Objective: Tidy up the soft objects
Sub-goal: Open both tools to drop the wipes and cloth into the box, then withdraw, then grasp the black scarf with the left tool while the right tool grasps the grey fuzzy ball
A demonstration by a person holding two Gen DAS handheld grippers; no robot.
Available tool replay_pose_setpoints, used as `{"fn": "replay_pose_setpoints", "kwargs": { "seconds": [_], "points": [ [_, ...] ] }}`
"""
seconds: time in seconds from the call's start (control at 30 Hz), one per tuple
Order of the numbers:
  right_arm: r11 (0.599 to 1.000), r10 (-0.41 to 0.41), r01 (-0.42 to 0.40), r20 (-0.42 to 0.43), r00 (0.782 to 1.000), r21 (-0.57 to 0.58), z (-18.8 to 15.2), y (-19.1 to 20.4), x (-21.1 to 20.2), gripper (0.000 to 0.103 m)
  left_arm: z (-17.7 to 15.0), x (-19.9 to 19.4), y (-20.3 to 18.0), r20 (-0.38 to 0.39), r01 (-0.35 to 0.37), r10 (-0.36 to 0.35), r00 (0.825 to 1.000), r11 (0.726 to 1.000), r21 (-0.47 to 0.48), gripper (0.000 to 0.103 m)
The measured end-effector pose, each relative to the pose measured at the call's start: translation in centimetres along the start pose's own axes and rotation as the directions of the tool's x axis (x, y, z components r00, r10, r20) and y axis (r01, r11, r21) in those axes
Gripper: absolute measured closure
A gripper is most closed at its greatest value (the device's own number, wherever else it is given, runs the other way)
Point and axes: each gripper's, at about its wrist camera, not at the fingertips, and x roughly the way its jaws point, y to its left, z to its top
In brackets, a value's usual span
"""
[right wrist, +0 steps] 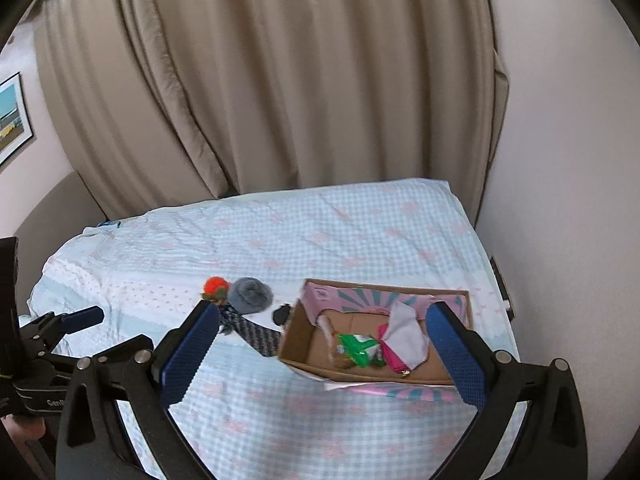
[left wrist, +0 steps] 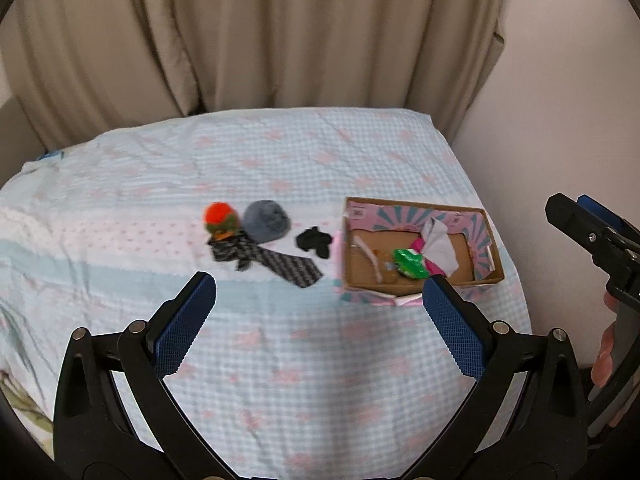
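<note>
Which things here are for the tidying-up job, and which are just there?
For the job:
- orange pom-pom
- grey yarn ball
- patterned necktie
- black cloth scrap
- cardboard box, already holding a green packet and white cloth

Just there:
- checked bedsheet
- beige curtain
- framed picture

Partial white lettering "Gen" on the left tool [right wrist: 86, 316] body
</note>
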Motion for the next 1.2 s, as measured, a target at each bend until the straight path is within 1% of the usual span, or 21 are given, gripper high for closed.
{"fn": "replay_pose_setpoints", "kwargs": {
  "seconds": [0.13, 0.3, 0.4, 0.57, 0.63, 0.77, 0.83, 0.93, 1.13, 1.2],
  "points": [
    [1.000, -0.001, 0.001, 0.017, 1.000, -0.004, -0.1, 3.7, -0.6, 0.000, -0.4, -1.8, 4.2, 0.016, 0.004, -0.004, 1.000, 1.000, -0.012, 0.000],
    [0.999, 0.003, -0.004, 0.023, 1.000, 0.041, -0.2, 8.3, -0.2, 0.000, -0.8, -2.8, 10.1, 0.007, 0.012, -0.012, 1.000, 1.000, -0.009, 0.000],
    [0.998, -0.003, 0.002, 0.021, 1.000, 0.061, -0.4, 11.0, 0.7, 0.000, -0.8, -2.7, 13.5, -0.003, 0.028, -0.028, 1.000, 1.000, -0.009, 0.000],
    [0.995, -0.009, 0.008, 0.011, 1.000, 0.099, -0.6, 14.9, 3.2, 0.000, -0.3, -1.0, 18.6, -0.027, 0.051, -0.050, 0.998, 0.999, 0.005, 0.000],
    [0.993, -0.013, 0.012, 0.007, 1.000, 0.113, -0.6, 16.4, 4.6, 0.000, 0.1, 0.4, 20.6, -0.040, 0.063, -0.063, 0.997, 0.998, 0.006, 0.000],
    [0.992, -0.016, 0.017, -0.009, 1.000, 0.124, -0.6, 18.3, 7.6, 0.000, 1.0, 3.5, 23.3, -0.068, 0.077, -0.076, 0.995, 0.997, 0.009, 0.000],
    [0.992, -0.019, 0.021, -0.022, 1.000, 0.128, -0.7, 19.0, 9.4, 0.000, 1.4, 5.2, 24.1, -0.079, 0.087, -0.086, 0.993, 0.996, 0.008, 0.000],
    [0.991, -0.017, 0.023, -0.046, 0.999, 0.135, -1.0, 19.5, 12.6, 0.000, 1.9, 8.8, 25.4, -0.112, 0.100, -0.100, 0.989, 0.995, -0.010, 0.000],
    [0.989, -0.004, 0.019, -0.100, 0.995, 0.149, -1.5, 19.2, 19.0, 0.000, 2.1, 15.6, 25.9, -0.168, 0.139, -0.151, 0.974, 0.987, -0.079, 0.000],
    [0.987, 0.005, 0.014, -0.120, 0.993, 0.160, -1.4, 18.8, 21.2, 0.000, 2.0, 18.5, 25.7, -0.192, 0.147, -0.164, 0.968, 0.984, -0.103, 0.000]
  ]
}}
